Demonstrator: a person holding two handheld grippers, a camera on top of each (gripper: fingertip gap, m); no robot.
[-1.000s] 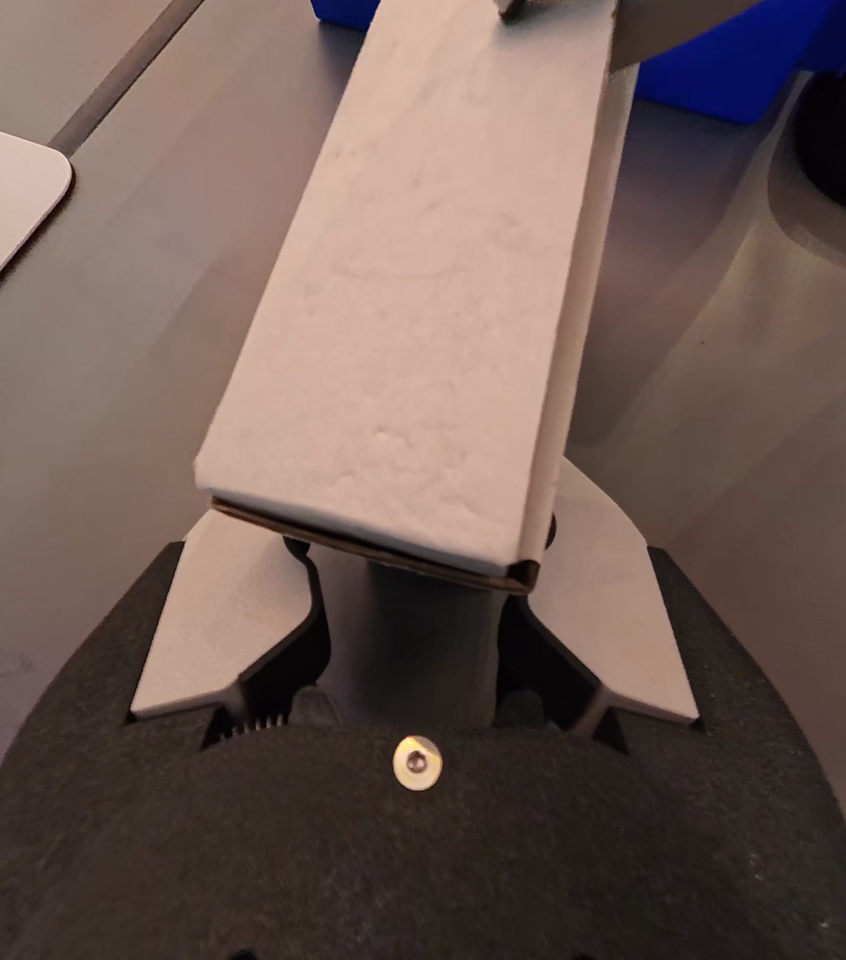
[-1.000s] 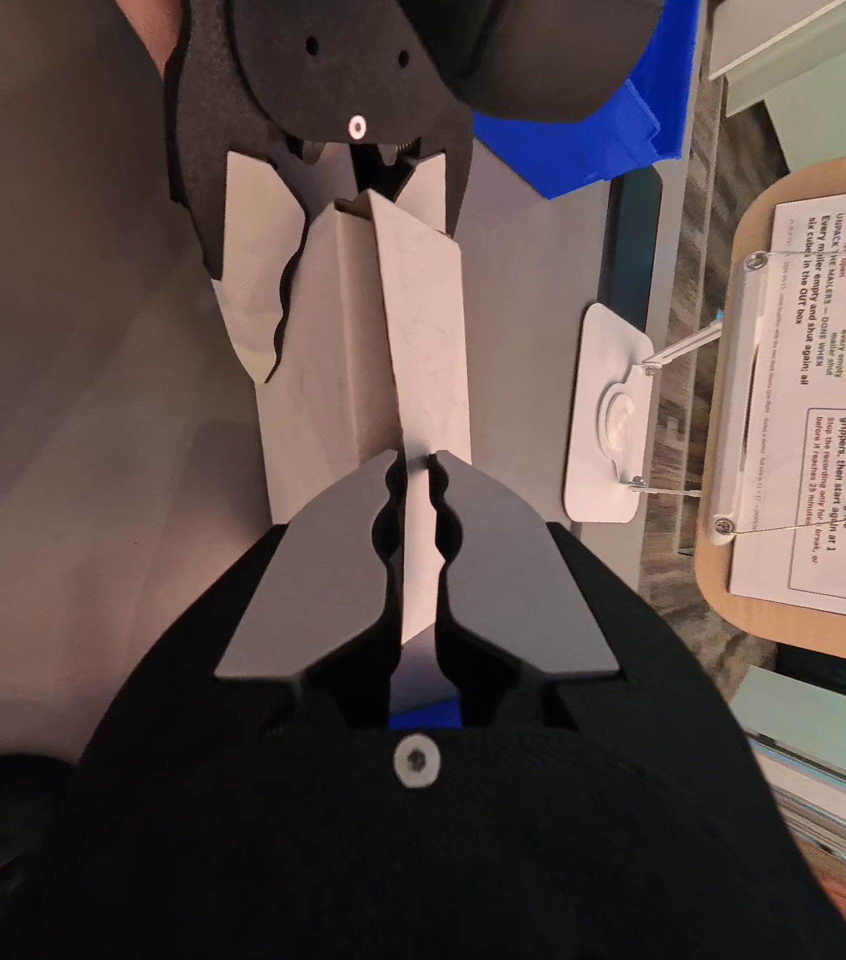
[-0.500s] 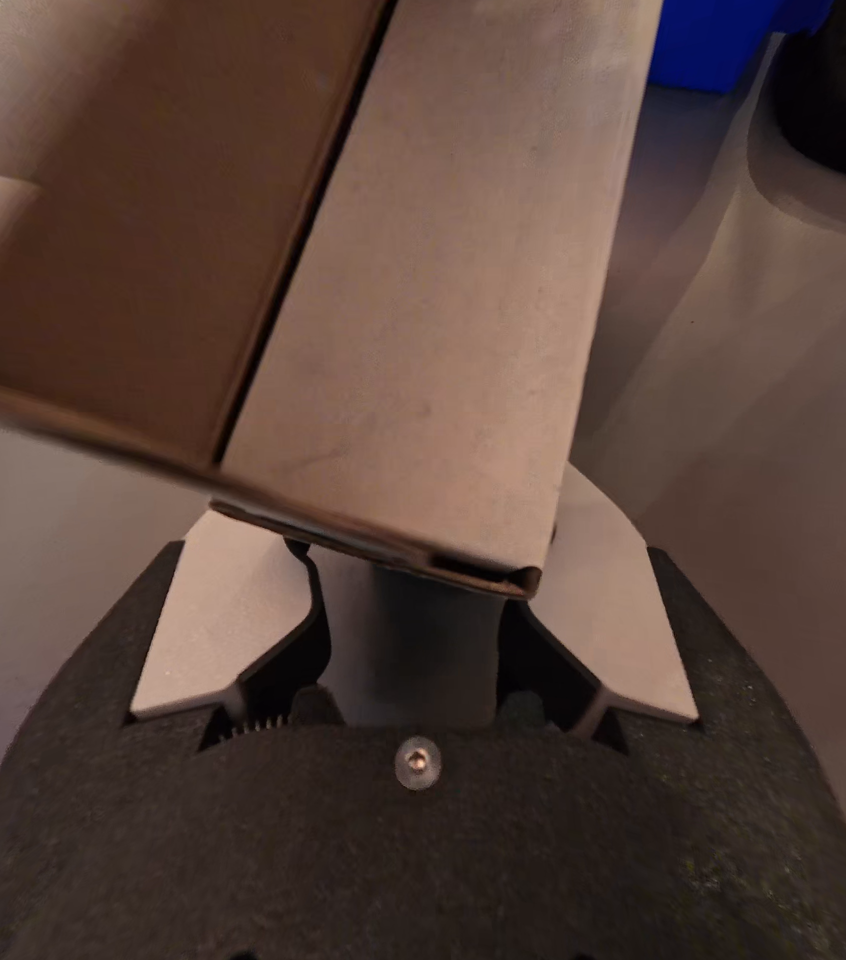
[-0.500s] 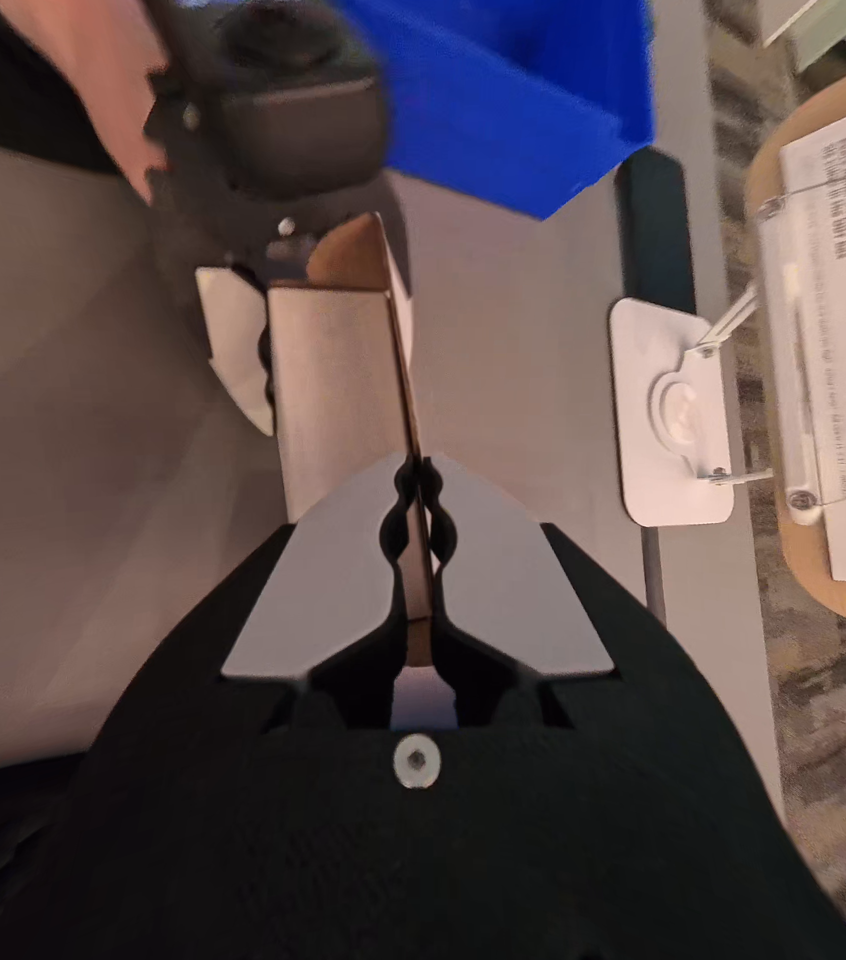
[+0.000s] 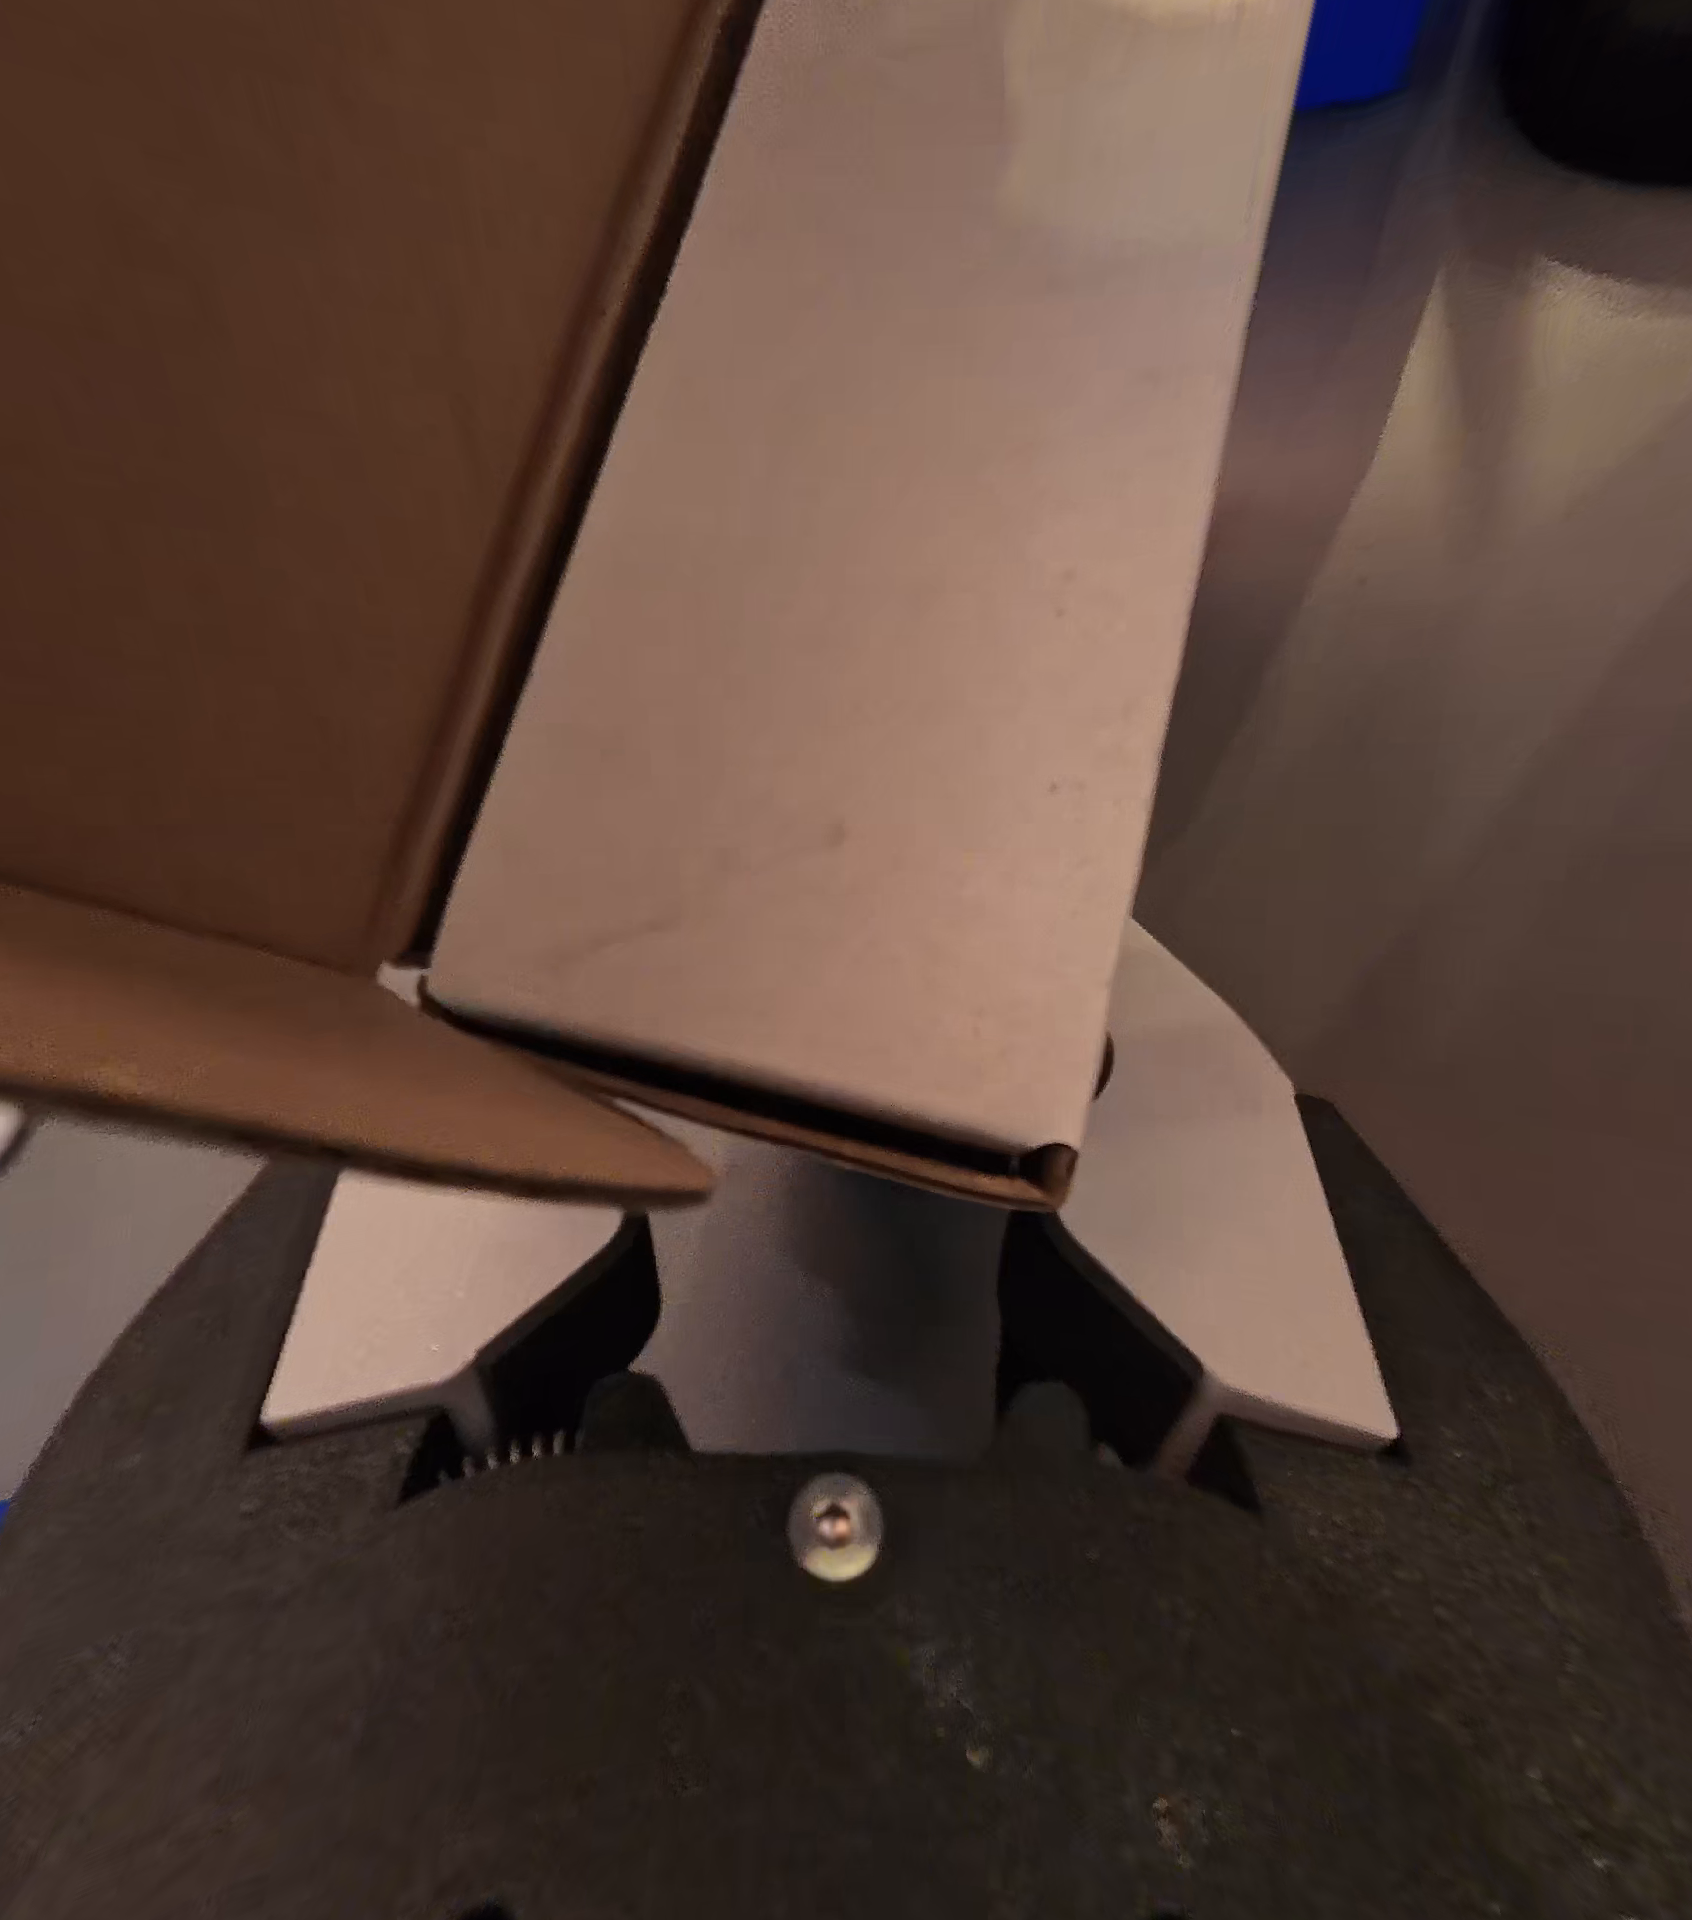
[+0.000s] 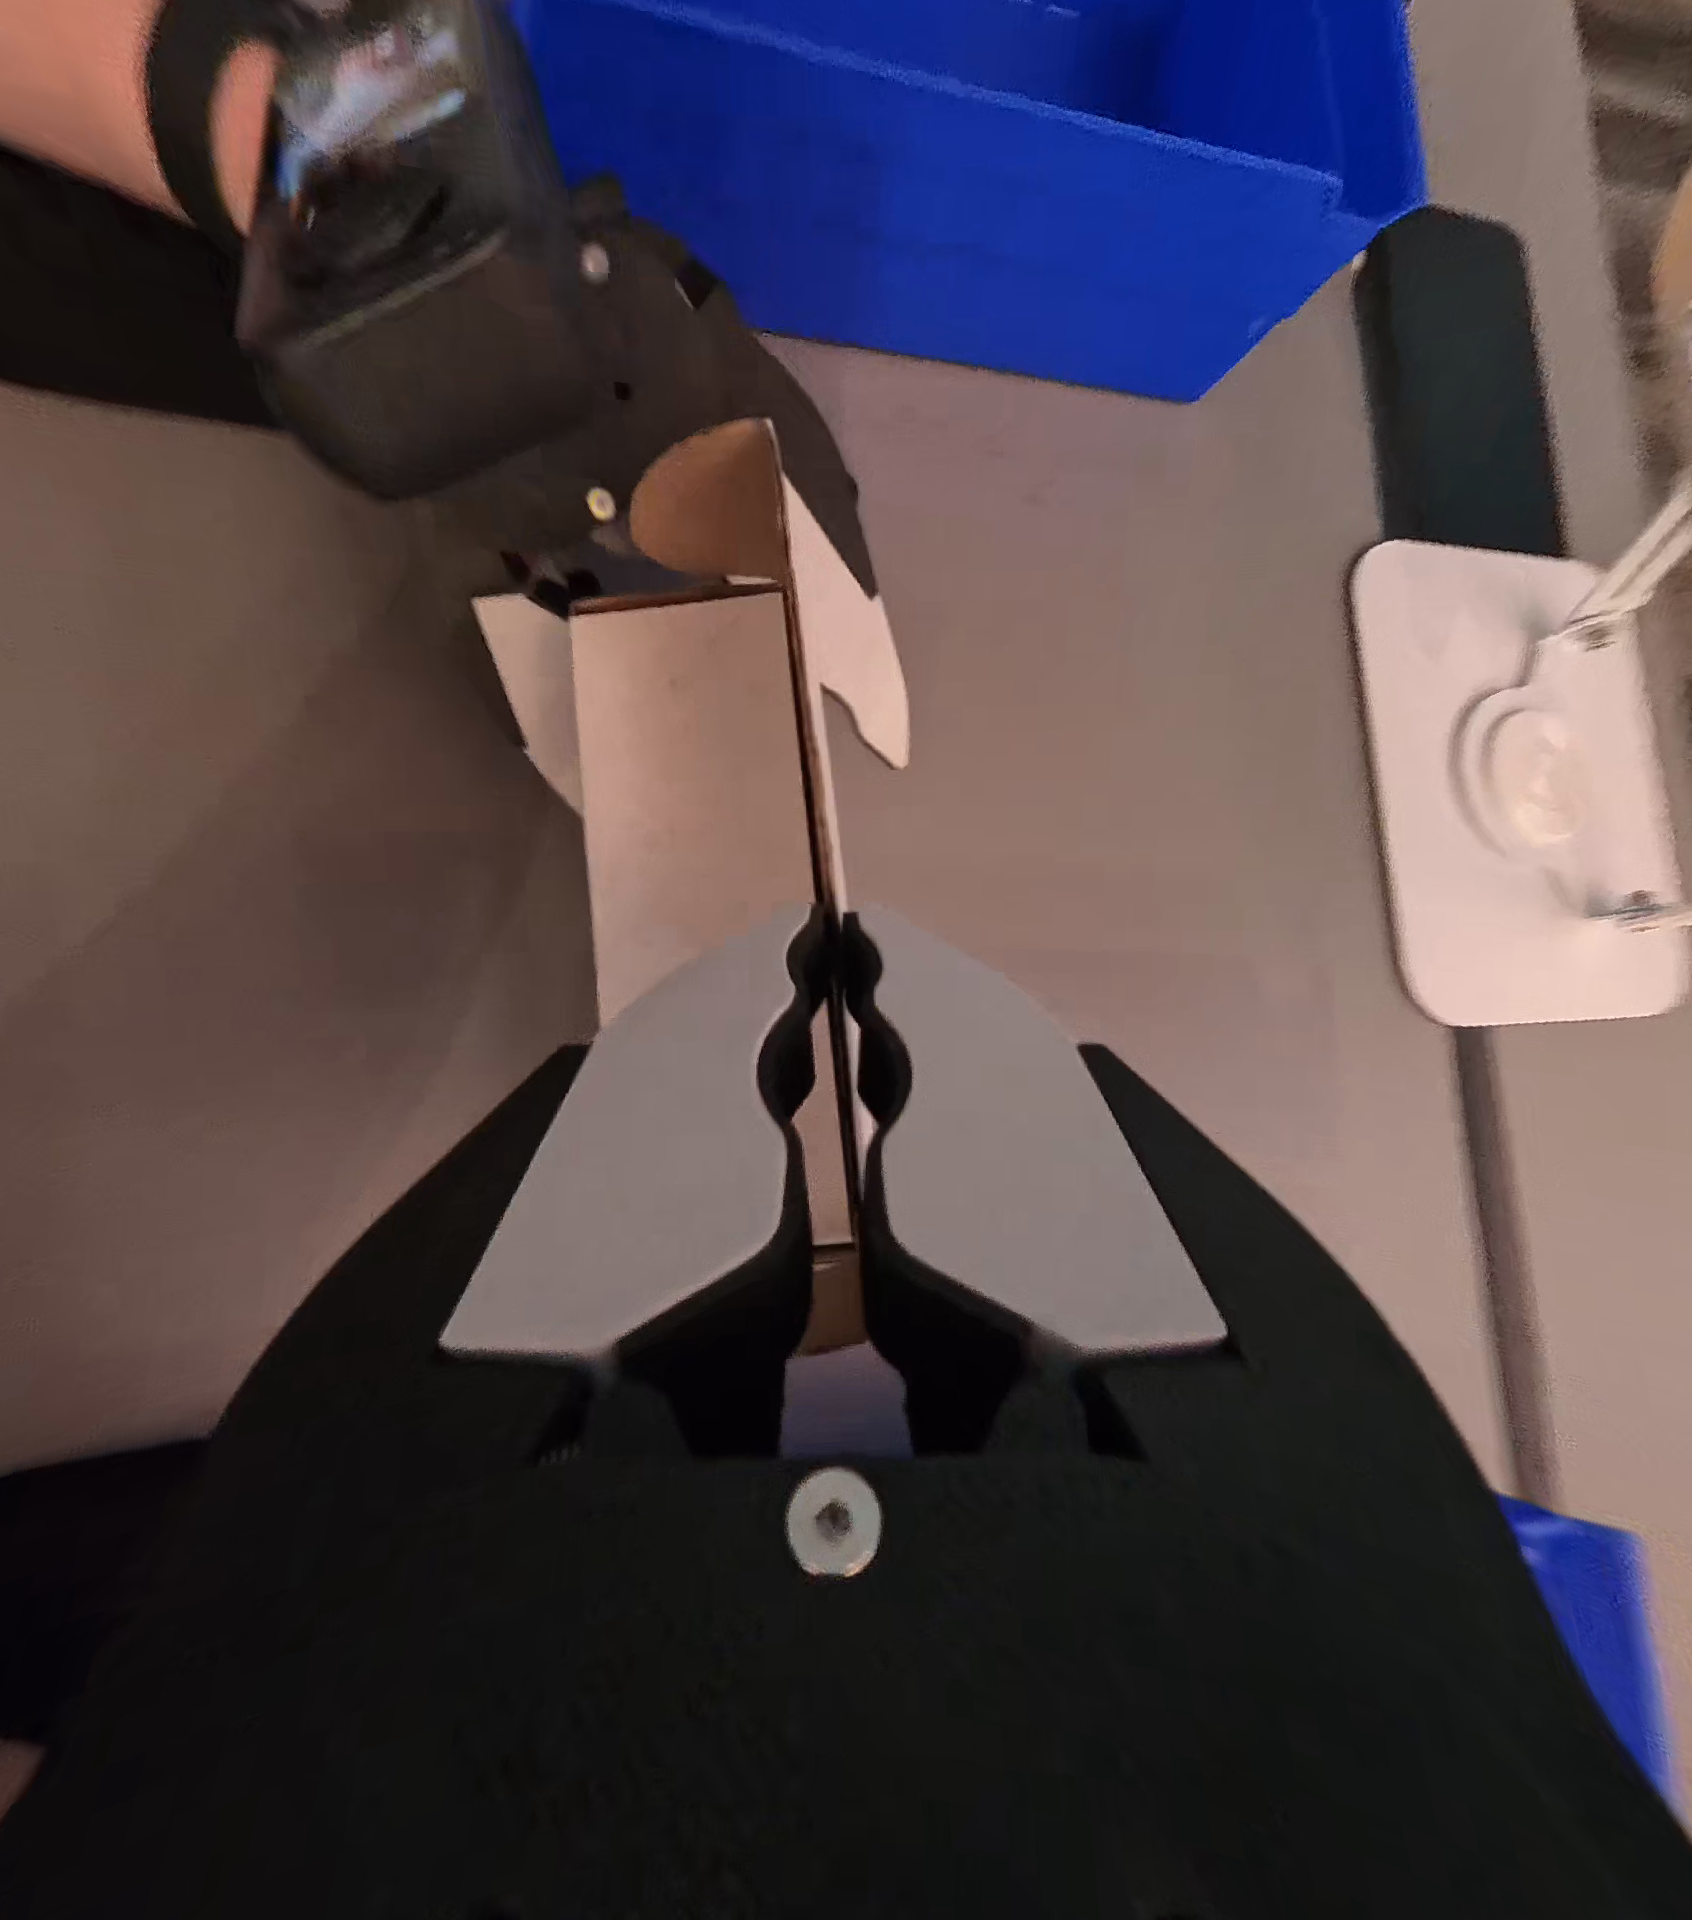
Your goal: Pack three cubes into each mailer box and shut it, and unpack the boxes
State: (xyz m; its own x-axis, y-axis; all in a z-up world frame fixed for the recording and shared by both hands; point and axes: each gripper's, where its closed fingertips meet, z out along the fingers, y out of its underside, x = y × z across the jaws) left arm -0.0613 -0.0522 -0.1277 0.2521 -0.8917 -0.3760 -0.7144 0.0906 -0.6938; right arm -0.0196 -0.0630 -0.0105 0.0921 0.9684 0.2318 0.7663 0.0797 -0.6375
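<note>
A white mailer box (image 5: 821, 623) hangs between my two grippers above the grey table. My left gripper (image 5: 769, 966) is shut on one narrow end of the box, a finger on each side; its fingertips are hidden behind the box. The lid (image 5: 198, 468) stands open at the left and shows its brown inside. In the right wrist view my right gripper (image 6: 834, 920) is shut on the thin edge of the lid (image 6: 826, 810), with the box (image 6: 676, 883) just left of it and the left gripper (image 6: 717, 758) at the far end. No cubes are visible.
A blue bin (image 6: 925, 187) stands behind the box, and another blue bin corner (image 6: 1590, 1621) shows at the lower right. A white stand base (image 6: 1517, 779) sits at the table's right edge by a dark post (image 6: 1444, 364). A person's forearm shows top left.
The lid has swung open away from the box body, so its brown inside now shows in the left wrist view. My right gripper has moved with the lid edge. The left grip is unchanged.
</note>
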